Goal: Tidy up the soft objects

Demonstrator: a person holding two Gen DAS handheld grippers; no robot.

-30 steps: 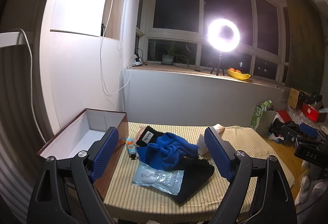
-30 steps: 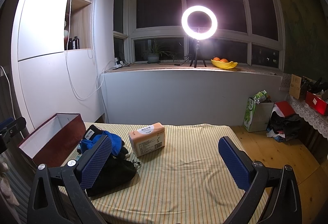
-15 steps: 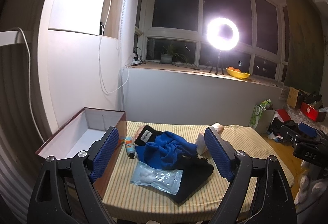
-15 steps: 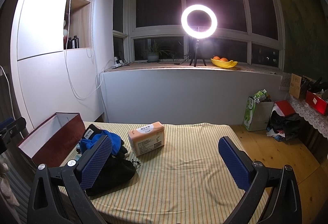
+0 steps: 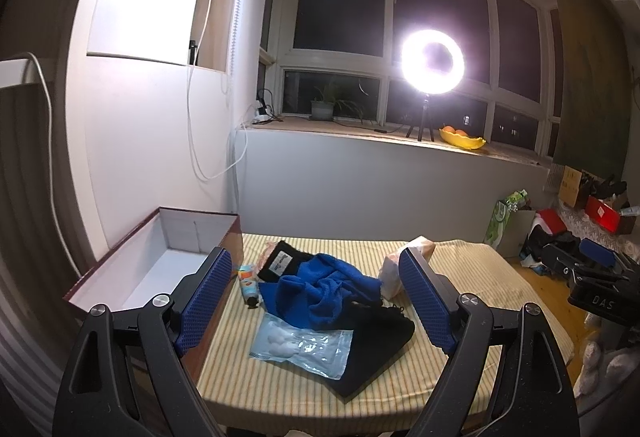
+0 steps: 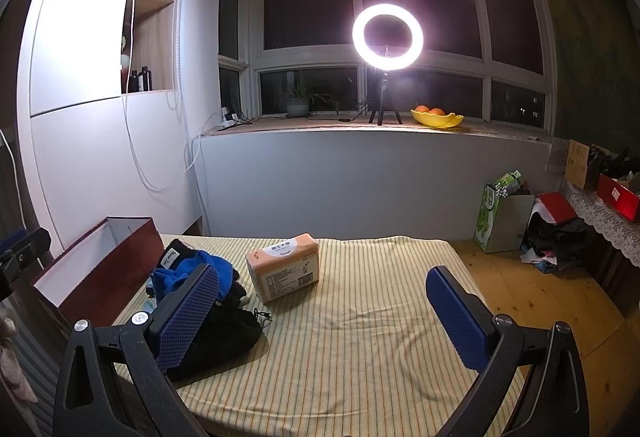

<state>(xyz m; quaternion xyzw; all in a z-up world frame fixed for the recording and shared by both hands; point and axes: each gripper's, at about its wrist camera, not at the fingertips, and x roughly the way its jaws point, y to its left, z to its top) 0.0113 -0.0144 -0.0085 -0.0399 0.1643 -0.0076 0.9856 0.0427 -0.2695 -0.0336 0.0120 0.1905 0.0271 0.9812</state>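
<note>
While both grippers hang above the near edge of the striped bench [image 6: 360, 349], nothing is held in either. Farthest left, an open box [image 5: 132, 269] with a dark red outside and white inside stands against the bench's left side. The left gripper [image 5: 316, 301] has its blue padded fingers [image 5: 204, 301] spread wide apart, framing the pile of soft things. Just beside the box lies a small tube [image 5: 249, 287]. Next to it a black folded cloth with a label [image 5: 282, 263] lies partly under a crumpled blue towel [image 5: 320, 293], which rests on a black cloth [image 5: 380, 341]. A clear packet of cotton balls [image 5: 300, 347] lies at the near side of the pile, overlapping the black cloth. Right of the pile stands an orange pack of tissues [image 6: 286, 265], apart from the towel. The right gripper [image 6: 324, 317] also has its fingers [image 6: 456, 317] wide apart, over bare striped cloth right of the pile.
</note>
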